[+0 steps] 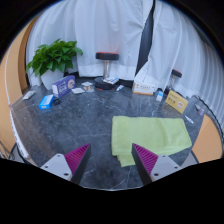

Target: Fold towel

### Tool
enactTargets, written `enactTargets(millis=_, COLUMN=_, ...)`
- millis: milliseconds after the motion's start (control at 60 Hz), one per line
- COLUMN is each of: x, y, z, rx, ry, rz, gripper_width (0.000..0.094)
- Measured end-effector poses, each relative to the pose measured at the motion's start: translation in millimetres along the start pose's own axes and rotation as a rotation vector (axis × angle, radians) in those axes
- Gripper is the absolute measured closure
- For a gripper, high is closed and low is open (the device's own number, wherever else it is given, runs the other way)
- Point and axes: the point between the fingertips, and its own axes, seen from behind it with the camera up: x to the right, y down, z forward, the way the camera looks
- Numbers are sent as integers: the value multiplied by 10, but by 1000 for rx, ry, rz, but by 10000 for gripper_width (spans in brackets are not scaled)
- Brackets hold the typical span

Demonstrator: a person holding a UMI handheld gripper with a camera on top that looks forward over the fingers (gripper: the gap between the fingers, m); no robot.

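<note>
A light green towel (150, 134) lies flat on the dark marbled table (70, 125), just ahead of my right finger and to the right of the gap between the fingers. A smaller flap of it hangs toward me near the right finger. My gripper (112, 160) is open and empty above the table; the magenta pads (78, 156) stand wide apart. The right fingertip (146, 157) sits over the towel's near edge.
At the table's far side stand a potted green plant (52, 58), a blue box (64, 86), small boxes, a black-and-red stand (107, 68) and a yellow box (177, 100) at the right. White curtains hang behind.
</note>
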Motion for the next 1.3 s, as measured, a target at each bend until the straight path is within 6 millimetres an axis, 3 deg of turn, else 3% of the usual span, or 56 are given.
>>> enactTargets(millis=100, x=247, y=-60, z=542, rx=-7, ry=-9, rz=-41, gripper_width=94)
enactTargets(millis=217, x=344, y=41, z=1003, rx=-51, ry=-40, rz=-65, gripper_width=119)
enactTargets(millis=267, x=328, y=14, z=1069, rx=-38, ry=-62, rz=-75, gripper_width=239)
enactTargets(millis=300, x=367, y=47, z=1114, rx=-39, ry=-50, rz=-105, gripper_width=440)
enactTargets(millis=333, x=355, y=6, z=1142, rx=-22, ry=-54, rz=-144, gripper_width=545)
enactTargets(millis=383, x=449, y=-19, z=1176, rx=-18, ry=-23, rz=-199, gripper_width=794)
enactTargets(millis=467, x=450, y=-65, z=1171, rx=-16, ry=-35, rz=-193, gripper_width=892)
enactTargets(millis=583, x=263, y=-158, z=1033, rx=-22, ry=-104, rz=-130, gripper_width=895)
enactTargets(millis=667, x=9, y=-466, z=728, rx=20, ry=-214, rz=-33, gripper_width=895)
enactTargets(millis=750, x=-50, y=-918, z=344, rx=75, ry=-316, rz=93, gripper_width=896)
enactTargets(millis=850, x=167, y=-1309, z=108, rx=123, ry=-366, rz=242, gripper_width=898)
enactTargets(millis=917, x=524, y=-1388, z=147, rx=128, ry=-343, rz=291, gripper_width=896)
enactTargets(millis=983, x=915, y=-1268, z=325, rx=122, ry=-270, rz=307, gripper_width=898)
enactTargets(millis=1117, x=1616, y=-826, z=757, rx=48, ry=-130, rz=322, gripper_width=889)
enactTargets(millis=1183, x=1883, y=-551, z=928, rx=3, ry=-73, rz=314, gripper_width=809)
enactTargets(millis=1250, x=2131, y=-350, z=1024, rx=-38, ry=-14, rz=291, gripper_width=568)
enactTargets(millis=1300, x=2389, y=-257, z=1018, rx=-49, ry=65, rz=251, gripper_width=213)
